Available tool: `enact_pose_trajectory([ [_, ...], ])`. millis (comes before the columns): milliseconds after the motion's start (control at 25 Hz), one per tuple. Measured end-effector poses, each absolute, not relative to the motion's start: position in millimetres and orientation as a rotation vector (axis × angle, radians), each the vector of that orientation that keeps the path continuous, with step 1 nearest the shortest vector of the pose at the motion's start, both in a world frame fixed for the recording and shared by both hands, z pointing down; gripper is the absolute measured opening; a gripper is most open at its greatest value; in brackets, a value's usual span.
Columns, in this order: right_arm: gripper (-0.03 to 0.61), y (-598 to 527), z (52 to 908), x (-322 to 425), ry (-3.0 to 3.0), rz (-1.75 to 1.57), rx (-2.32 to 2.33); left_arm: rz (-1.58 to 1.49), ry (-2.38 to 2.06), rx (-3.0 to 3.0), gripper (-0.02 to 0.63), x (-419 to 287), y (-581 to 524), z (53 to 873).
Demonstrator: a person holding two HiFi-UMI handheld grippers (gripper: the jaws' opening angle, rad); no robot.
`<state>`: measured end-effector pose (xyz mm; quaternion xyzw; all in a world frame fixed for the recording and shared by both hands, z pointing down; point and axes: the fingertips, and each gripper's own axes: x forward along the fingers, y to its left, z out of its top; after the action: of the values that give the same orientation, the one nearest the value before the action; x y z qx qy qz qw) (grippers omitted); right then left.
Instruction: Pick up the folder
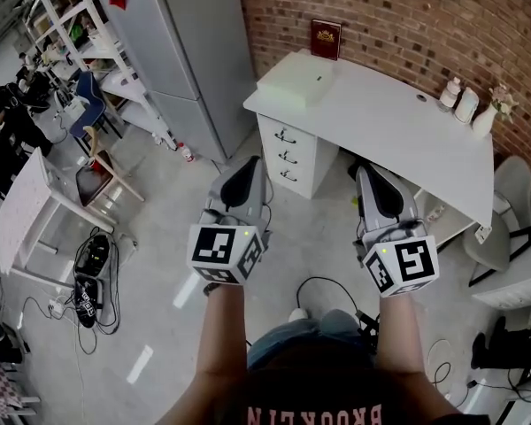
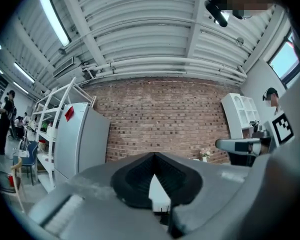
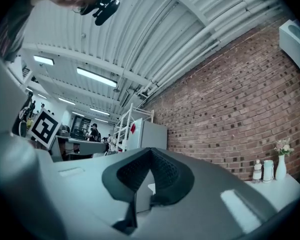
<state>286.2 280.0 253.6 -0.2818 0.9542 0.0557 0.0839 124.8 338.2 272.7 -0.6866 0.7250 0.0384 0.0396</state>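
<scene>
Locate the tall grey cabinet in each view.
Head view: tall grey cabinet at upper left, seen from above.
Left gripper view: at left, mid-height.
Right gripper view: small, near the centre.
Shared landmark: the brick wall next to it.

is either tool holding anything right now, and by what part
Nothing is held. The left tool and the right tool are both shut and empty, in the air short of the desk where the folder lies.
</scene>
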Motion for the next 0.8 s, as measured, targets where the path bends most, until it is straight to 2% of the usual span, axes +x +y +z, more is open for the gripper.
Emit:
enact_pose_trajectory([
  [480, 0.002, 240, 276, 231, 2.943, 0.169, -0.804, 0.054, 2.284, -2.091, -0.002, 76, 299, 294],
  [800, 0.000, 172, 283, 185, 2.940, 0.214, -0.801, 0.060, 2.302, -2.048, -0.003, 30, 240, 299],
])
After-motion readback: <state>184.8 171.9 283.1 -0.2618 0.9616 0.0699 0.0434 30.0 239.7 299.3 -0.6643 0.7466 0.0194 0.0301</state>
